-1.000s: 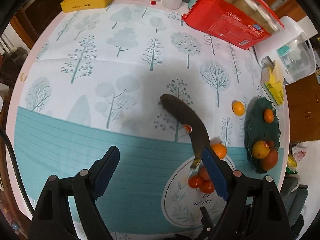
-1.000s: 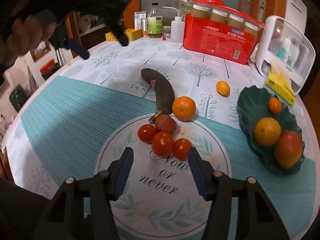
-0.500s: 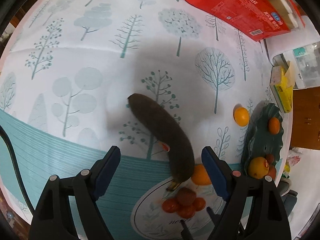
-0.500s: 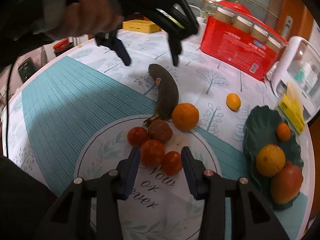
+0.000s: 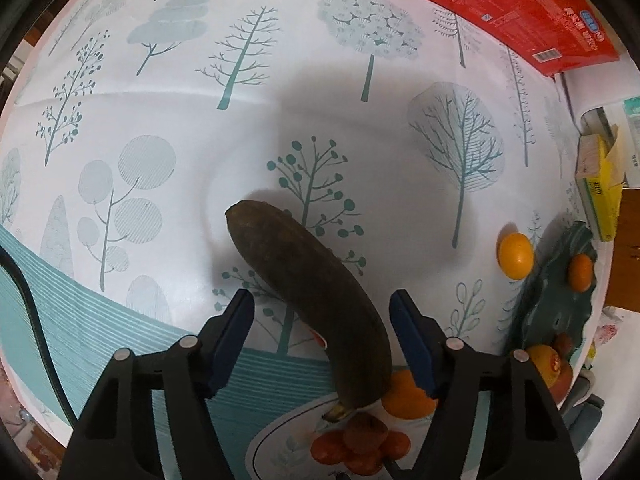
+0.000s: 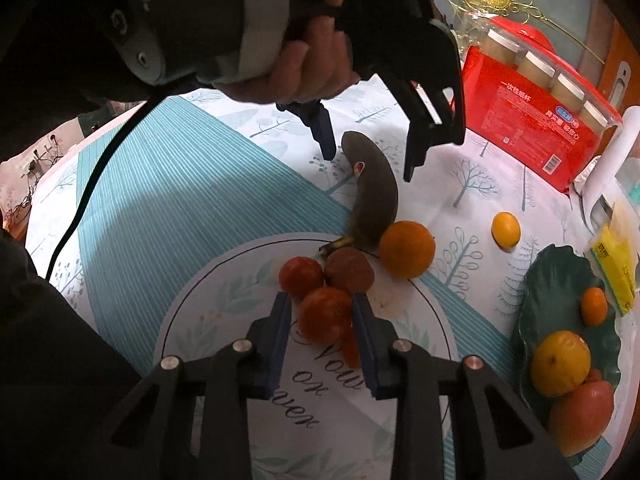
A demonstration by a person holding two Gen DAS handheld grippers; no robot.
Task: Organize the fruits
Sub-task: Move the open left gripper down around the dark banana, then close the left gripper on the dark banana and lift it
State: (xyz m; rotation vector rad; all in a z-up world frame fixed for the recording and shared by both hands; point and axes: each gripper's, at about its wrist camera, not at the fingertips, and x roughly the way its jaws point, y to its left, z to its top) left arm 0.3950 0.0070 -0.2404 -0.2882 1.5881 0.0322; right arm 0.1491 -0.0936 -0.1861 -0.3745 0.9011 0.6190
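Fruits on the desk (image 6: 132, 208): one banana (image 6: 374, 196), three tomatoes.
Left claw (image 5: 322, 312) closing around banana, untouched; right claw (image 6: 320, 308) closing, gripping one tomato (image 6: 326, 314).

Overripe banana (image 6: 374, 196), skin brown-black, flat on the tablecloth (image 6: 200, 208), stem toward the printed circle. Large orange (image 6: 407, 249) touching its stem end. Three red tomatoes (image 6: 325, 314) and a brownish round fruit (image 6: 349, 270) clustered inside the circle. Small orange (image 6: 506, 229) alone toward the right edge, near the green dish (image 6: 560, 264) holding four fruits.

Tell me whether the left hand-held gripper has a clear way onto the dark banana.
Probably yes. The left hand-held gripper already straddles the dark banana, jaws closing either side with gaps left, pads not yet touching. Nothing lies between; the orange only touches its stem end.
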